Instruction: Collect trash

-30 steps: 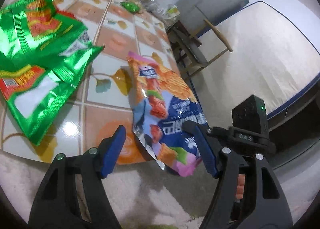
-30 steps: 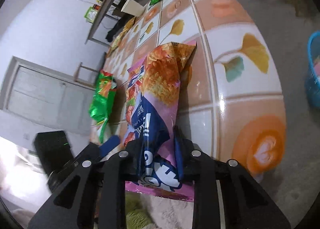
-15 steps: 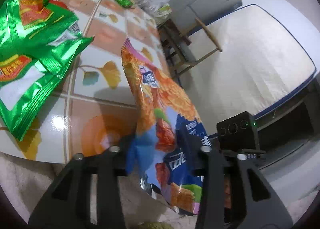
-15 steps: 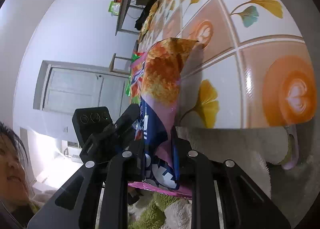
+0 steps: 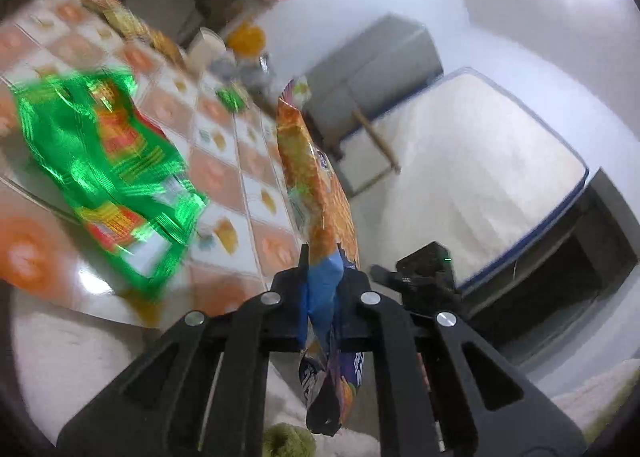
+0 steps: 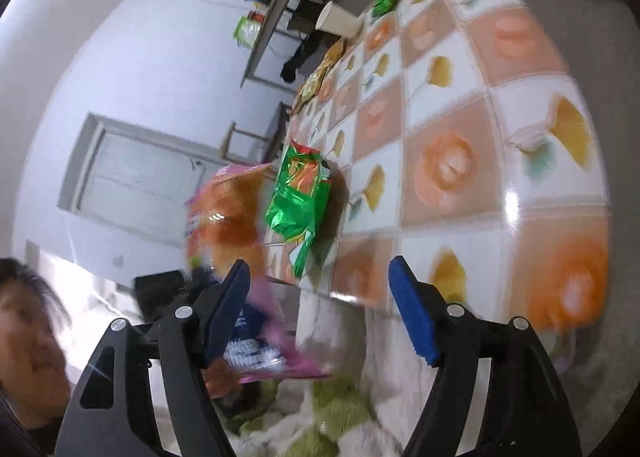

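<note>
Item: orange snack bag point(image 5: 316, 193), light, limp, crinkly foil, slippery; hangs off the bench point(image 5: 224, 177) edge.
My left fingers point(image 5: 322, 297) pinch its lower end; my right fingers point(image 6: 320, 313) are opening, empty.

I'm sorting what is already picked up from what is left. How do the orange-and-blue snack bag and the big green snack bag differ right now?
The orange-and-blue snack bag is clamped in the left gripper and held clear of the table; the big green snack bag lies loose on the tiled table, with no gripper on it. The orange-and-blue one stands on edge, while the green one lies flat and crumpled. Both are shiny, emptied-looking snack packets.
</note>
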A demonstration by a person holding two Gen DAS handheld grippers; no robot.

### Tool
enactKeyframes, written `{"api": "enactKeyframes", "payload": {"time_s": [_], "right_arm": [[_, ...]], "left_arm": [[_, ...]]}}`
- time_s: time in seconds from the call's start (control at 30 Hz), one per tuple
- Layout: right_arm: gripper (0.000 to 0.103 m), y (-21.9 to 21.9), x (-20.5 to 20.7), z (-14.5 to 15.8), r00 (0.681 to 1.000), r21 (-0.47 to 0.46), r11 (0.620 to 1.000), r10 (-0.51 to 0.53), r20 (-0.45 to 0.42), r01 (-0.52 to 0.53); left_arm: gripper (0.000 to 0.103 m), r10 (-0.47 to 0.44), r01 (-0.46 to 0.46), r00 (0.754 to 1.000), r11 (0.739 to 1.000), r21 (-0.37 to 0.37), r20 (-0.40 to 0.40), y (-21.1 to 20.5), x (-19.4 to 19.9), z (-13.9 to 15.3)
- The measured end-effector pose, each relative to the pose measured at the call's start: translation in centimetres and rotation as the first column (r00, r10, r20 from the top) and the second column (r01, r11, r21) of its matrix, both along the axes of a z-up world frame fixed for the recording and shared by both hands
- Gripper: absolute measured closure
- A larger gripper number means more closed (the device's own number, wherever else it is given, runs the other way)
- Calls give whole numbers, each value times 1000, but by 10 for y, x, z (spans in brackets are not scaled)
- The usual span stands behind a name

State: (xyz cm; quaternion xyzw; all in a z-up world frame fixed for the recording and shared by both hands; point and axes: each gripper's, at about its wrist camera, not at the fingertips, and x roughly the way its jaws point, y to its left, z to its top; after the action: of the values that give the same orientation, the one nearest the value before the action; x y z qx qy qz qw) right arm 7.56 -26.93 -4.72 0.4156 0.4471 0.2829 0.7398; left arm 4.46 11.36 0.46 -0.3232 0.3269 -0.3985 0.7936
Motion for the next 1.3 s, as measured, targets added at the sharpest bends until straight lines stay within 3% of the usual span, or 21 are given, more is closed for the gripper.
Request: {"api": "enactKeyframes", "payload": {"time_s": [0.07,0.2,0.3,0.4,0.57,0.67,0.77,0.8,0.97,1.0,1.07,1.3], "right_arm": [[33,25,33,5,999,-29,998,47,-10,-47],[33,72,88,-24,979,47,997,69,-190,-61],[33,107,98,-46,963,68,993,111,-247,-97],[37,137,108,-59,951,69,991,131,-280,-117],[39,158,122,-58,963,-21,998,46,-266,-54],[49,169,130,-62,962,-46,999,6,-273,-20],[71,179,135,-68,957,-49,999,-16,-288,2],[86,182,136,-71,956,-68,998,-29,-292,10],[92,178,132,-78,951,-34,998,-57,-302,49],[96,175,131,-78,953,8,998,-52,-299,57],[96,168,128,-76,954,80,994,-48,-295,75],[97,139,114,-50,970,144,982,-87,-228,122]], "left_arm": [[96,66,-65,998,998,-15,19,30,-5,9],[96,250,-250,968,968,-1,34,94,-17,14],[96,355,-356,935,935,-1,-16,132,-24,1],[96,405,-405,912,914,7,-62,155,-27,-13],[96,410,-407,906,912,47,-108,170,-21,-32],[96,403,-400,909,915,47,-109,171,-15,-35],[96,402,-400,910,915,40,-95,171,-11,-34],[96,402,-400,911,916,37,-93,172,-11,-35],[96,405,-405,909,914,27,-98,176,-13,-36],[96,406,-406,909,914,27,-93,177,-15,-35],[96,409,-408,909,913,28,-85,177,-17,-32],[96,400,-399,915,917,24,-56,170,-18,-21]]}}
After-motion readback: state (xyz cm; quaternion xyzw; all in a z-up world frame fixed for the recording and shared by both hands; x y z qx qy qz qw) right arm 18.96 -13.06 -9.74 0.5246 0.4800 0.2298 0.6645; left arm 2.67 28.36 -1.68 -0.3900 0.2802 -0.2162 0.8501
